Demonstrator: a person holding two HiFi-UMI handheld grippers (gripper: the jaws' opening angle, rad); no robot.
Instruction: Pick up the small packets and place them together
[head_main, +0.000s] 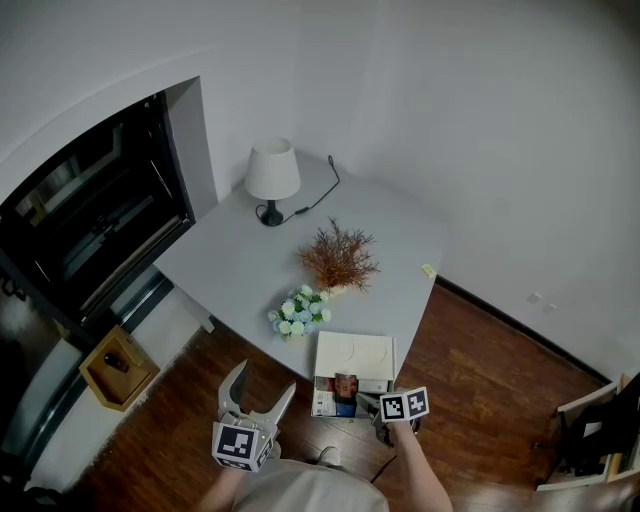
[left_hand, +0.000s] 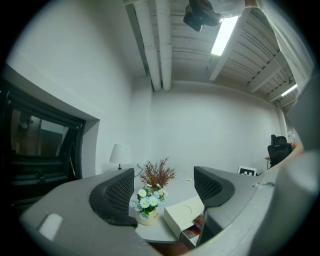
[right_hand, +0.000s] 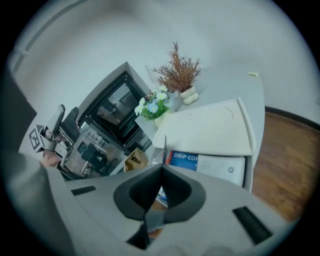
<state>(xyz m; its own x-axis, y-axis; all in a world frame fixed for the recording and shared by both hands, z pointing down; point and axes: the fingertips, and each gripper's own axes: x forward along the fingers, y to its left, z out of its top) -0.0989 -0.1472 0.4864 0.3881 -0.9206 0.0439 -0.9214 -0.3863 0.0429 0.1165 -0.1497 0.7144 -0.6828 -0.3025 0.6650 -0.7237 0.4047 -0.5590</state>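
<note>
A white box (head_main: 354, 357) lies at the table's near edge, its open front tray (head_main: 335, 398) holding small packets. In the right gripper view a blue printed packet (right_hand: 187, 159) lies in that tray under the white lid (right_hand: 210, 127). My right gripper (right_hand: 161, 172) is shut on a thin small packet (right_hand: 164, 146), seen edge-on and sticking up between the pads. From the head view this gripper (head_main: 378, 406) sits at the tray's right front corner, next to a dark reddish packet (head_main: 346, 385). My left gripper (head_main: 258, 395) hovers off the table edge to the left of the box, open with nothing in it (left_hand: 165, 187).
A pot of pale flowers (head_main: 300, 312) stands just beyond the box, with a reddish dried plant (head_main: 339, 257) behind it. A white lamp (head_main: 272, 175) stands at the far corner. A small yellow-green scrap (head_main: 428, 270) lies near the right edge. Wooden floor (head_main: 480, 370) surrounds the table.
</note>
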